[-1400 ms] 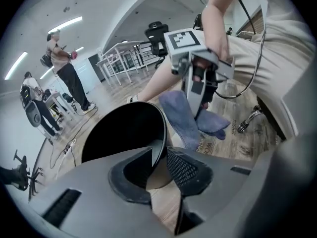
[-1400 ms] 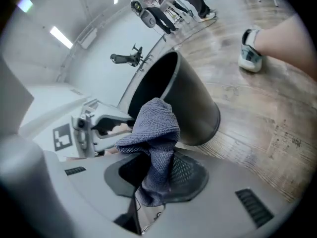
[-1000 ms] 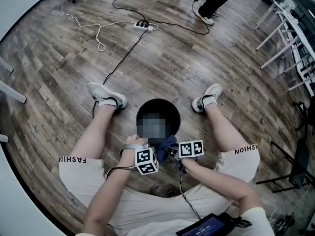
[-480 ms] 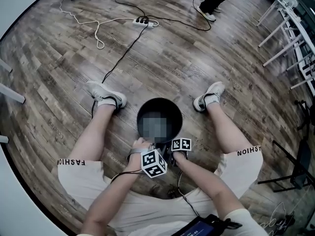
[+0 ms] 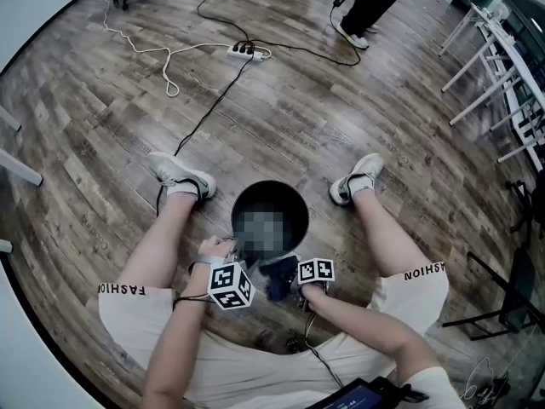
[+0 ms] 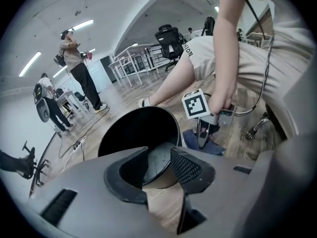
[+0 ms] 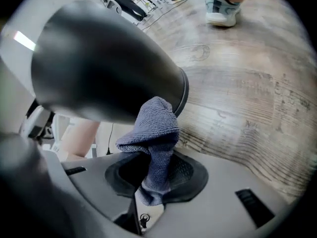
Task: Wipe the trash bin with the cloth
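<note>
A black round trash bin [image 5: 298,201] stands on the wood floor between the seated person's legs. My left gripper [image 6: 158,152] is at the bin's [image 6: 133,128] near rim; its marker cube [image 5: 231,285] shows in the head view. Its jaws have just been opening and now stand apart, the rim showing in the gap with no pad pressing on it. My right gripper [image 7: 156,175] is shut on a blue cloth [image 7: 154,133], which touches the bin's [image 7: 104,68] outer wall. The same cloth [image 5: 279,279] hangs low against the bin's near side.
The person's bare legs and white shoes [image 5: 179,175] [image 5: 356,177] flank the bin. A power strip [image 5: 243,52] with cables lies on the floor farther off. White table legs [image 5: 494,66] stand at the right, and another person [image 5: 370,2] stands at the top.
The left gripper's cube has shifted left, away from the bin's near rim. The right gripper has come down the bin's near side, and the cloth now shows below the rim.
</note>
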The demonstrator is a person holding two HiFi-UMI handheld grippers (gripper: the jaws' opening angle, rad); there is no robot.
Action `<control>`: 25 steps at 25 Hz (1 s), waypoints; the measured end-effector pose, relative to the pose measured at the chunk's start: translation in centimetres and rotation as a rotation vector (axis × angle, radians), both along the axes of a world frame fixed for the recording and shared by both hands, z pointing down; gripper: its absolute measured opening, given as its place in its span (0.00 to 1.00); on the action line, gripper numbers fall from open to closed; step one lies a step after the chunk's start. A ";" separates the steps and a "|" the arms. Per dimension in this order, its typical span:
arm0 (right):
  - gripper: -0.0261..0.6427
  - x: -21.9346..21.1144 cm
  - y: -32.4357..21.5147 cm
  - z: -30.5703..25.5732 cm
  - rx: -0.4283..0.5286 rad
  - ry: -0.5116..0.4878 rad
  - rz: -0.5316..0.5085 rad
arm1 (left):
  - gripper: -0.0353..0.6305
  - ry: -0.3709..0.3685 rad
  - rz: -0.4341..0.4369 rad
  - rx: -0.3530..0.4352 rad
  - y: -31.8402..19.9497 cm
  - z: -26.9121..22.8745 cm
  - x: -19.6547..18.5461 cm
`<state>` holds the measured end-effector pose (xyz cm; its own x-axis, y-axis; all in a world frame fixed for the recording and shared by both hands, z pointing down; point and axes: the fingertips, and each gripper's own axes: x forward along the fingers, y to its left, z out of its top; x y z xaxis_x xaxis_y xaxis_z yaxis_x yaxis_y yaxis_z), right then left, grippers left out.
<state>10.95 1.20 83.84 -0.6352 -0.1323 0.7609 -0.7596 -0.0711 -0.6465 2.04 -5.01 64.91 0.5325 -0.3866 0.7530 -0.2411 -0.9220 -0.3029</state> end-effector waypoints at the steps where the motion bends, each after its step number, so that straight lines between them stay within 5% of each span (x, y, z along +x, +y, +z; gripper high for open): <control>1: 0.17 0.0 0.6 -1.6 0.004 -0.011 -0.008 | 0.28 0.013 0.017 -0.007 -0.1 0.0 -0.2; 5: 0.17 -1.0 1.1 -8.3 0.091 -0.074 -0.033 | 0.25 0.065 0.043 -0.060 0.0 0.1 -0.5; 11: 0.17 -2.1 0.1 -14.4 0.206 -0.138 -0.049 | 0.08 0.102 0.034 -0.150 1.3 0.6 0.1; 18: 0.17 -1.7 -0.1 -14.5 0.222 -0.128 -0.092 | 0.08 0.126 0.062 -0.241 2.3 0.6 0.5; 20: 0.17 -1.4 0.2 -14.1 0.214 -0.119 -0.098 | 0.31 0.146 0.066 -0.303 2.9 0.8 0.7; 21: 0.17 -1.3 0.2 -13.9 0.212 -0.113 -0.099 | 0.31 0.146 0.057 -0.309 2.9 1.0 0.7; 25: 0.17 -1.2 -0.3 -13.6 0.218 -0.101 -0.095 | 0.28 0.031 0.074 -0.193 2.2 2.0 0.7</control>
<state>9.72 0.88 70.20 -0.7239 -0.2224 0.6530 -0.6870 0.1468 -0.7116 2.73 -2.84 66.95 0.5780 -0.1955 0.7922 -0.1767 -0.9778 -0.1124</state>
